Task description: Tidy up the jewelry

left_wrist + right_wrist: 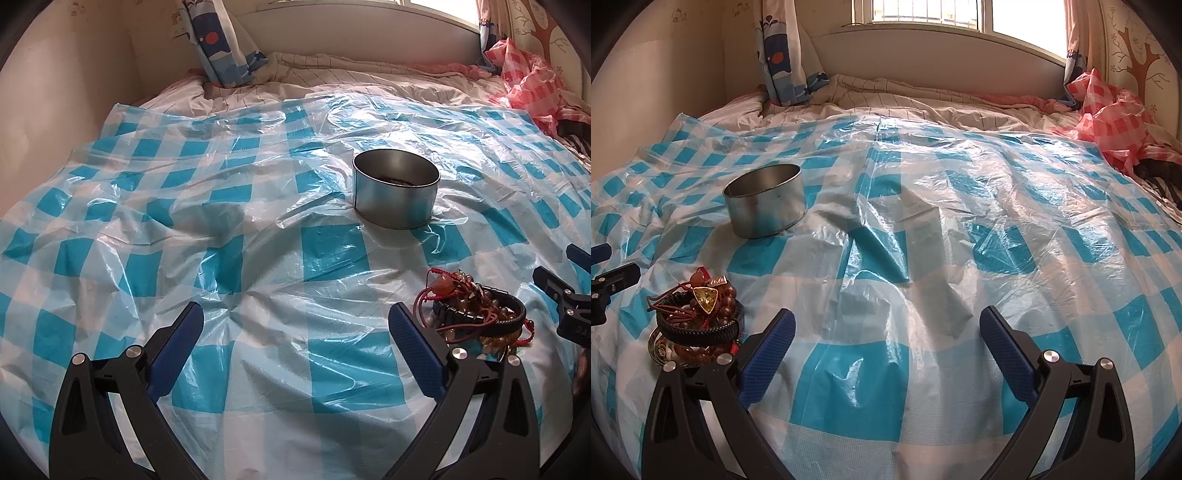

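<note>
A pile of jewelry (476,314) with bead bracelets, a black braided band and red cords lies on the blue-checked plastic sheet (258,229). It also shows in the right wrist view (698,321), with a yellow triangular stone on top. A round metal tin (396,188) stands beyond it, with some dark items inside; the right wrist view (764,201) shows it too. My left gripper (295,332) is open and empty, just left of the pile. My right gripper (886,332) is open and empty, just right of the pile.
The sheet covers a soft bed with striped bedding (905,99). A pink checked plastic sheet (1108,107) is bunched at the far right. A curtain (783,51) and a wall stand at the far left, with a window behind.
</note>
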Demonstrator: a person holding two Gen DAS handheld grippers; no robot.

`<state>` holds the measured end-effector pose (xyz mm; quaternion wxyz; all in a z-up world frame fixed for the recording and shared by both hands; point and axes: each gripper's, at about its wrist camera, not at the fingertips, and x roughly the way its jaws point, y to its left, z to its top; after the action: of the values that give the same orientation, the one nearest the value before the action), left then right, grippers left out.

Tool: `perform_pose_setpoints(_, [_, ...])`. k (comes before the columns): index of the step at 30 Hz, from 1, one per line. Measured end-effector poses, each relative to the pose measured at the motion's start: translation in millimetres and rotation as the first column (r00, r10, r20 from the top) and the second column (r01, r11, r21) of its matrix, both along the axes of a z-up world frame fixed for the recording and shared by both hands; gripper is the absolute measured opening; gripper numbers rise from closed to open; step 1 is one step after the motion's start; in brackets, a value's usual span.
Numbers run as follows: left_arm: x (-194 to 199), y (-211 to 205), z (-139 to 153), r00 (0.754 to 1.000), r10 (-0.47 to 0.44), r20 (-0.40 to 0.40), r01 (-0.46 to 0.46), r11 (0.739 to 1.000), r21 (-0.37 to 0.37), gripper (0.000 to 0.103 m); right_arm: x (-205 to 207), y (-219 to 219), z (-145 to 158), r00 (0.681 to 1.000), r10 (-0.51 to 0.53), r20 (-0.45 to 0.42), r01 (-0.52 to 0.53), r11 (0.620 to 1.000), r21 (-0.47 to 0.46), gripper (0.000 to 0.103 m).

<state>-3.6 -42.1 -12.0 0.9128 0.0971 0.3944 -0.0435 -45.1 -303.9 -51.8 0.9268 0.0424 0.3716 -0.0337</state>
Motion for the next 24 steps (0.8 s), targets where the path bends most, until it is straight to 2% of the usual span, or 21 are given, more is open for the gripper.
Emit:
perform_pose_setpoints(20, [1.3,1.9,-2.2,1.000,0.004,-0.010,-0.004,1.000,-0.004,0.097,0.7,0.3,-0.2,1.000,0.001,-0.002,-0.001,1.000,-0.002,0.096])
perform_pose_setpoints(24, [-4.5,-3.1,1.5,0.998,-0.053,0.014,0.054,0.998,-0.039,0.097,0.8,0.3,-0.7,1.000,-0.001,-0.005,0.001,1.000,-0.005,0.096])
